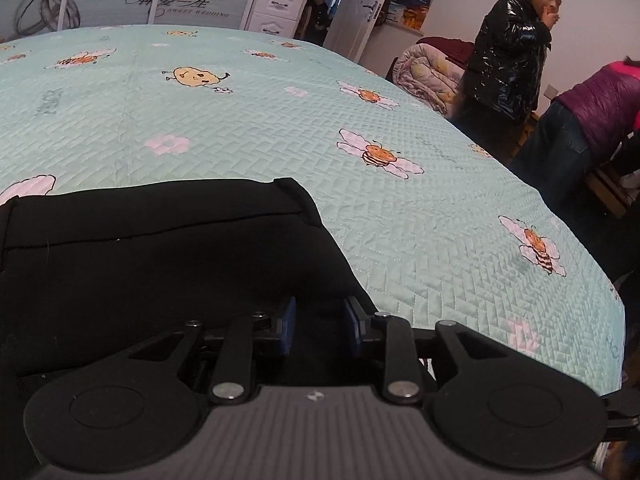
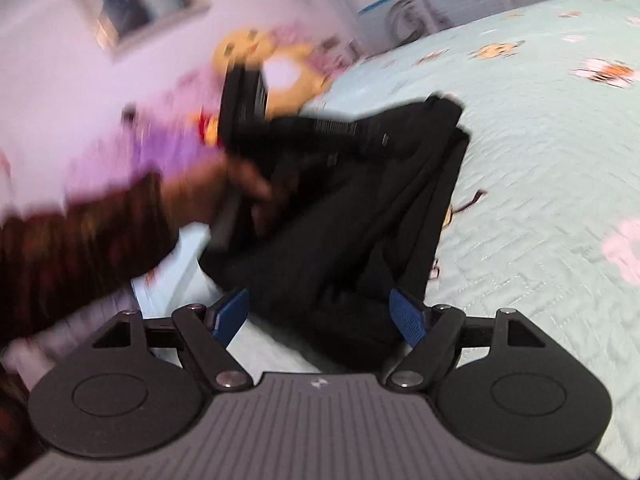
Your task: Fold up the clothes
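A black garment [image 1: 160, 248] lies folded on the mint quilted bed cover [image 1: 280, 120] printed with bees and flowers. My left gripper [image 1: 320, 322] sits low over the garment's right part. Its blue pads stand a little apart, with only dark cloth showing behind the gap. In the blurred right wrist view the garment [image 2: 340, 220] runs away from me in long folds across the cover [image 2: 540, 160]. My right gripper [image 2: 320, 314] is open wide at its near end, both pads clear of the cloth. A hand [image 2: 244, 184] in a brown sleeve holds the other black tool over the far end.
A person in a shiny black jacket [image 1: 508, 52] and another in a purple jacket [image 1: 592, 120] stand past the bed's right edge, beside a rolled quilt [image 1: 428, 76]. White drawers [image 1: 276, 8] stand behind the bed. Blurred yellow soft toys [image 2: 280, 64] lie by the wall.
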Tool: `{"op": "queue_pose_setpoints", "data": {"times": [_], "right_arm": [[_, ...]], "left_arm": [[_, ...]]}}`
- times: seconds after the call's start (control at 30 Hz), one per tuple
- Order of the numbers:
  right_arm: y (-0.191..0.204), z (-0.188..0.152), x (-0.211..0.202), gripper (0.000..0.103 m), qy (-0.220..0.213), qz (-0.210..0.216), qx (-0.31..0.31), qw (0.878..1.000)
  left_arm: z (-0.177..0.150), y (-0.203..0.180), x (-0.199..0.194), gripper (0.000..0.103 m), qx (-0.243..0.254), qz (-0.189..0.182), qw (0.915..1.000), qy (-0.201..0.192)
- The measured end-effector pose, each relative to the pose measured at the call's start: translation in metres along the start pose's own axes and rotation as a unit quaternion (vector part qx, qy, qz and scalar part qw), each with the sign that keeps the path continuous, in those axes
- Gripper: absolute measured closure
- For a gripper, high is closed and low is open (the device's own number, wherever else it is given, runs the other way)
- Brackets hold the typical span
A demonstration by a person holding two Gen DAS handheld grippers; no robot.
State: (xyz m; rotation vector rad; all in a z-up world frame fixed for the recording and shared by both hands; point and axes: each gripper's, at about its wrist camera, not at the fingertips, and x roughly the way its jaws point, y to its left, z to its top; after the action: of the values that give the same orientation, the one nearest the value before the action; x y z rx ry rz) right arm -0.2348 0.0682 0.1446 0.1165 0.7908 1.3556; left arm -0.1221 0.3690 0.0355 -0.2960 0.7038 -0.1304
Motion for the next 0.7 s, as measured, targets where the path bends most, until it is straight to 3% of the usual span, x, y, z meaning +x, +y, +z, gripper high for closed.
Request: {"op": "queue_pose_setpoints", "data": {"times": [0.2, 0.43, 0.5, 0.7], "right_arm": [[-0.002, 0.001, 0.017, 0.031, -0.009, 0.071, -0.052, 0.996], [-0.017, -0.006, 0.021, 0.039, 0.078, 0.134, -0.008, 0.988], [-0.021, -0.013, 0.019, 0.045, 0.089, 0.123, -0.005, 0.988], [-0.024, -0.016, 0.011, 0.046, 0.067, 0.114, 0.051, 0.99]], "left_arm": [[0.001, -0.002, 0.002, 0.071, -0.002, 0.003, 1.0, 0.004], [-0.001, 0.0, 0.003, 0.071, -0.014, 0.001, 0.9999, -0.003], [-0.002, 0.0, 0.002, 0.071, -0.015, 0.002, 0.9999, -0.005], [-0.003, -0.003, 0.001, 0.071, -0.01, 0.008, 0.9999, -0.009]]}}
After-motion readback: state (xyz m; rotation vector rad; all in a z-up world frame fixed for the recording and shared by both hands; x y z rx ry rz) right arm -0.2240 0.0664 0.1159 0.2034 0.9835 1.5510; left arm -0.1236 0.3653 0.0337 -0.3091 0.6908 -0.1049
